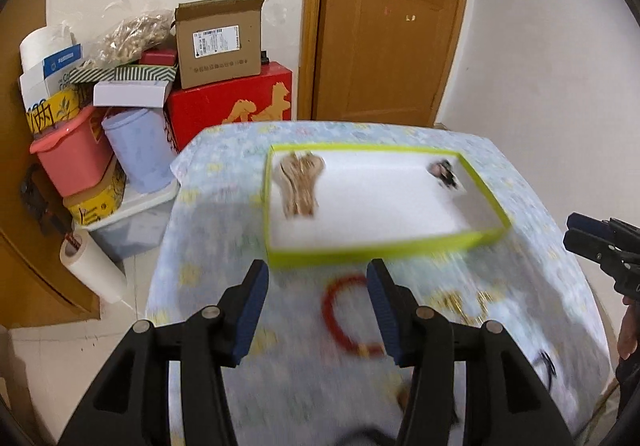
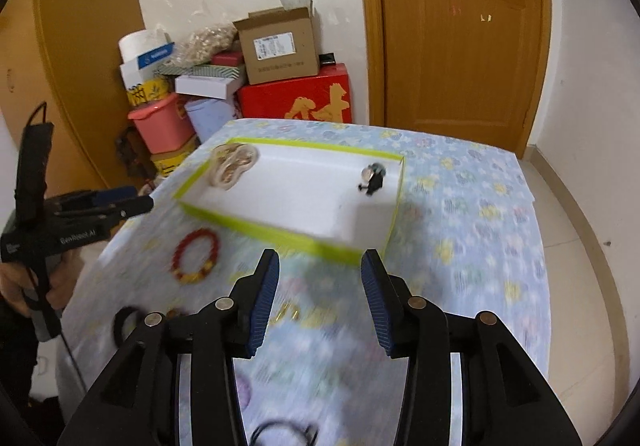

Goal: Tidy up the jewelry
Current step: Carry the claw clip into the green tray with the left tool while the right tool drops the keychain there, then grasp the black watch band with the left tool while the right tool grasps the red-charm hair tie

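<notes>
- The left gripper (image 1: 316, 310) is being held low over the table (image 1: 540, 174), with its two blue pads wide apart and nothing between them.
- It is being pointed at the red bracelet (image 1: 352, 318), which is lying on the flowered cloth just in front of the box. This looks like the piece that is being lined up for a grab, so the pads are being kept apart to fit around it.
- The right gripper (image 2: 320, 298) is also being held with its pads wide apart and nothing in them. It is being kept over the cloth near the front right corner of the box.
- The green-edged box (image 1: 384, 248) is being used as the home for the jewelry. A pale beaded bundle (image 1: 300, 182) is lying in its far left corner and a small dark piece (image 1: 444, 174) is lying in its far right corner, well apart, so each kind is being given its own spot.
- More pieces are being left on the cloth for now: some small gold bits (image 2: 288, 312) near the right gripper and a black ring (image 2: 126, 320) toward the left edge.
- The pictures are blurred, so small things are hard to tell.
- The job is judged to be only partly done.
</notes>
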